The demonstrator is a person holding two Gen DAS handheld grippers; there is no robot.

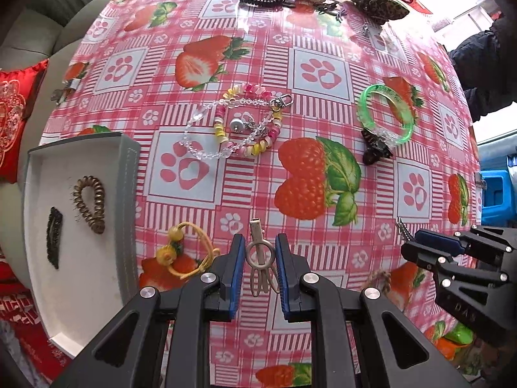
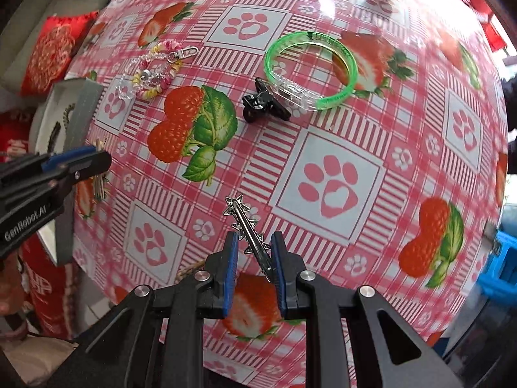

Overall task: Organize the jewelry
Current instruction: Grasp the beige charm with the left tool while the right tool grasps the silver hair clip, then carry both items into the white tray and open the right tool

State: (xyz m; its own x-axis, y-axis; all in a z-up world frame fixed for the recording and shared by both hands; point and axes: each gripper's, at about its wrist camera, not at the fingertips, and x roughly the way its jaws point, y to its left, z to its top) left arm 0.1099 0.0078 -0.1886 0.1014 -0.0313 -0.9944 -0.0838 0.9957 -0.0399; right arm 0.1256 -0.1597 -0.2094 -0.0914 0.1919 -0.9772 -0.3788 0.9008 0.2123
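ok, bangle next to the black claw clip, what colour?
Translucent green with a clear section, the bangle shows best in the right wrist view, touching the black claw clip.

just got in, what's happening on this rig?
Jewelry sorting, mid pick. The left tongs are shut on a beige hair clip; the right tongs are shut on a silver star clip. Both clips look lifted off the table. The tray at the left edge already holds a spiral hair tie and a dark clip. A green bangle, a bead chain and a black claw clip are still out.
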